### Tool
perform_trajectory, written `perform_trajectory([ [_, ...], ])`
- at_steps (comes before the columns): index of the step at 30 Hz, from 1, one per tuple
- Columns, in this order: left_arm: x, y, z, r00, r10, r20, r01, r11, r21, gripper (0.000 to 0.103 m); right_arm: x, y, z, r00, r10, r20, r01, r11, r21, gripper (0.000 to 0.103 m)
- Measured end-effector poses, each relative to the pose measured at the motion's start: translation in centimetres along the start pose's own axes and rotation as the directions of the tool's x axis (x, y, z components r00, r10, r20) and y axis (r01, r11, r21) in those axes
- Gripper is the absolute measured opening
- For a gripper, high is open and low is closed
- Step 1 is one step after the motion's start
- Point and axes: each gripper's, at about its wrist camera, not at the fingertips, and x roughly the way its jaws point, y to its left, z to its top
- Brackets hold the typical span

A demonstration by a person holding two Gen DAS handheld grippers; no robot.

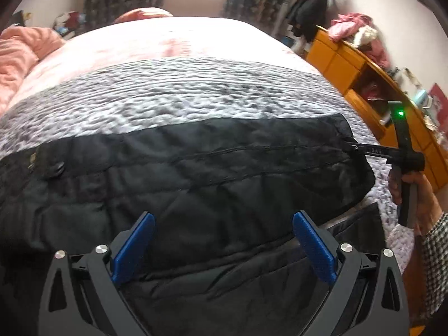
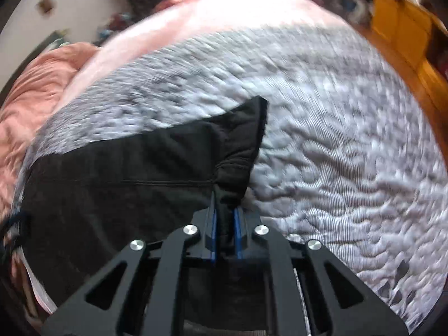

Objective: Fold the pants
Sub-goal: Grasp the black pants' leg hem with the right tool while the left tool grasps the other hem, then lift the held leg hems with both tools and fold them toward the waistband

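My right claw pinching the black pants on the bed.

My right gripper (image 2: 224, 218) has its blue pads (image 2: 214, 224) pressed together on a bunched fold of the black pants (image 2: 126, 173), whose free corner sticks up toward twelve o'clock. The rest of the pants spreads away to nine o'clock, a seam running across it. Under them lies a grey-and-white textured blanket (image 2: 336, 145), blurred, filling three o'clock. A pink sheet (image 2: 218, 8) shows at twelve, a crumpled pink quilt (image 2: 36, 84) at ten, orange wooden furniture (image 2: 403, 30) at one.

Pants (image 1: 196, 173) on bed (image 1: 182, 89); cabinet (image 1: 350, 64) right.
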Motion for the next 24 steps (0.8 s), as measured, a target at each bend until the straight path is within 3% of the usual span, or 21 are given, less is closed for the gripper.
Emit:
perform_trajectory([
  [2,0.5,-0.1,1.0,0.999,-0.043,-0.001,0.043,0.998,0.035,0.099,-2.8,0.9,-0.3,0.992,0.096,0.082,-0.091,0.994,-0.067,0.008],
  [6,2.4,0.2,4.5,0.993,-0.114,0.006,0.112,0.985,0.134,0.099,-7.1,1.6,-1.4,0.968,0.184,0.174,-0.153,0.972,-0.177,0.008],
  [13,7.2,0.2,10.0,0.991,-0.13,-0.026,0.132,0.944,0.301,0.099,-9.6,0.8,-3.1,0.941,0.264,0.211,-0.215,0.949,-0.23,0.008],
  [18,10.2,-1.3,12.5,0.977,-0.189,-0.1,0.214,0.884,0.415,0.099,-10.0,1.7,-4.3,0.94,0.277,0.202,-0.214,0.935,-0.283,0.008],
  [20,11.1,-1.9,13.2,0.963,-0.222,-0.155,0.269,0.854,0.445,0.099,-10.0,1.6,-4.4,0.937,0.285,0.202,-0.217,0.928,-0.302,0.008],
  [23,12.5,-2.1,14.2,0.916,-0.31,-0.255,0.394,0.816,0.422,0.099,-10.2,1.4,-4.3,0.932,0.296,0.208,-0.222,0.923,-0.315,0.007],
  [24,13.0,-2.1,14.5,0.893,-0.34,-0.296,0.439,0.804,0.401,0.099,-10.2,1.4,-4.3,0.931,0.299,0.208,-0.224,0.921,-0.319,0.007],
])
